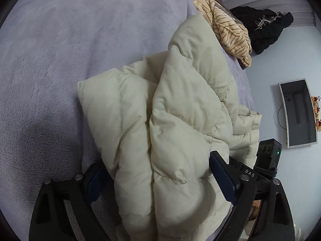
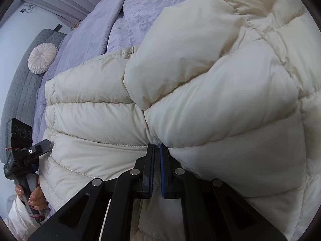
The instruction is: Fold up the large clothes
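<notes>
The cream puffer jacket (image 2: 200,92) lies bunched on the bed (image 1: 60,60), directly ahead of both tools. The right tool (image 2: 157,150) is pinching a seam fold; the left tool (image 1: 158,172) is spread wide around a thick bundle. Mid-fold, probably: next the left must press together before lifting.

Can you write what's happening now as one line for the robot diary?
step: folding | puffer jacket on bed | left gripper wide around bunched jacket | right gripper pinching jacket

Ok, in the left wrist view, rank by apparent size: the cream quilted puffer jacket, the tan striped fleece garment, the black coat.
1. Cream quilted puffer jacket, though closest to the camera.
2. Tan striped fleece garment and black coat: look alike, unranked.
</notes>
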